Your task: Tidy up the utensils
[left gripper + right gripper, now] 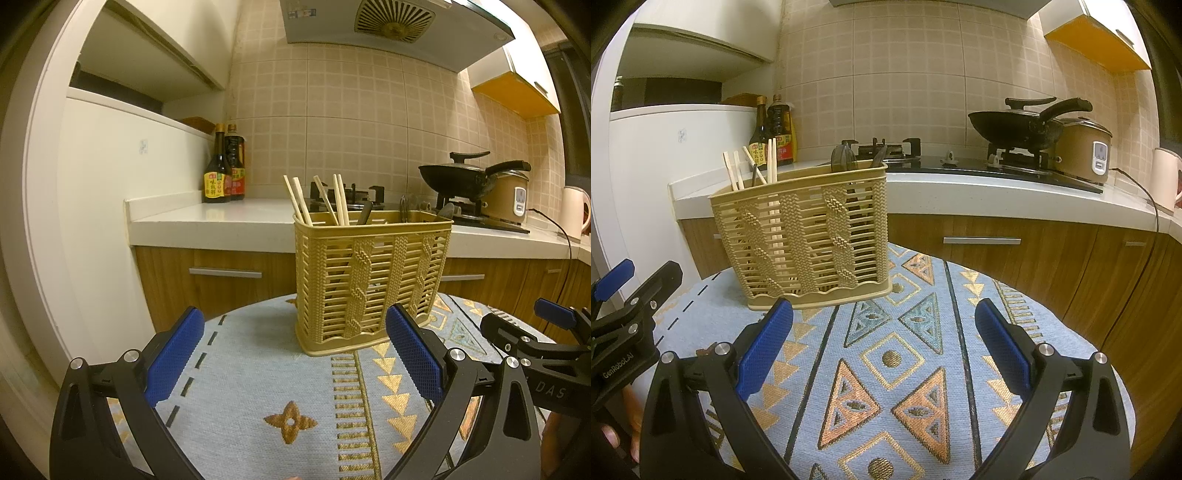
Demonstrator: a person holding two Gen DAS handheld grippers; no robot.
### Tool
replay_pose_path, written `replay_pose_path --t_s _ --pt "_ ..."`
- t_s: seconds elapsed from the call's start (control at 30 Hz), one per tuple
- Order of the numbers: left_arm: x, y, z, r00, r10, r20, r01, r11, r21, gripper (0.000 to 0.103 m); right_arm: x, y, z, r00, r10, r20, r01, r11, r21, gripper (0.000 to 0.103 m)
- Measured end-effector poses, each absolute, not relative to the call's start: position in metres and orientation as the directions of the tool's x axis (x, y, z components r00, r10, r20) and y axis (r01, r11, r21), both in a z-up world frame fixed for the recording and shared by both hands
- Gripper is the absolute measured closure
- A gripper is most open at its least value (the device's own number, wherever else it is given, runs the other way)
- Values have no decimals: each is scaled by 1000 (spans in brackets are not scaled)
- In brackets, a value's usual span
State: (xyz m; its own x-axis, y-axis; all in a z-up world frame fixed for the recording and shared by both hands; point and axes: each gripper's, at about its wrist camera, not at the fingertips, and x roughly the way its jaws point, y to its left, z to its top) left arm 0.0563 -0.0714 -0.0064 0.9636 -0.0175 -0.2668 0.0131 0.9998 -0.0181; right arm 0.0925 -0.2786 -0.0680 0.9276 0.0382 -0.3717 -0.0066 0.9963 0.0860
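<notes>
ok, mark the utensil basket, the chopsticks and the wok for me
utensil basket (pixel 369 280): left wrist view, front woven wall.
chopsticks (pixel 341 199): left wrist view, upper shafts above the basket rim.
wok (pixel 1012 127): right wrist view, dark outer bowl on the stove.

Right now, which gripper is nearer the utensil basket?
Left. The left gripper faces the utensil basket head-on, its right finger overlapping the basket's base corner. The right gripper sits off to the basket's right, pointing past it over bare tablecloth. Both are open and empty.
</notes>
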Motion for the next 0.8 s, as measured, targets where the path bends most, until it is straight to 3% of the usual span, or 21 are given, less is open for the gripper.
replay_pose_path --t_s 0.43,0.8 --pt "62 -69 -9 954 -28 -298 18 999 -36 8 93 -279 -69 926 35 -375 -3 996 85 9" --pt "57 -72 -7 963 -24 -269 19 1000 -19 8 94 -278 -69 926 32 -376 -1 997 81 9"
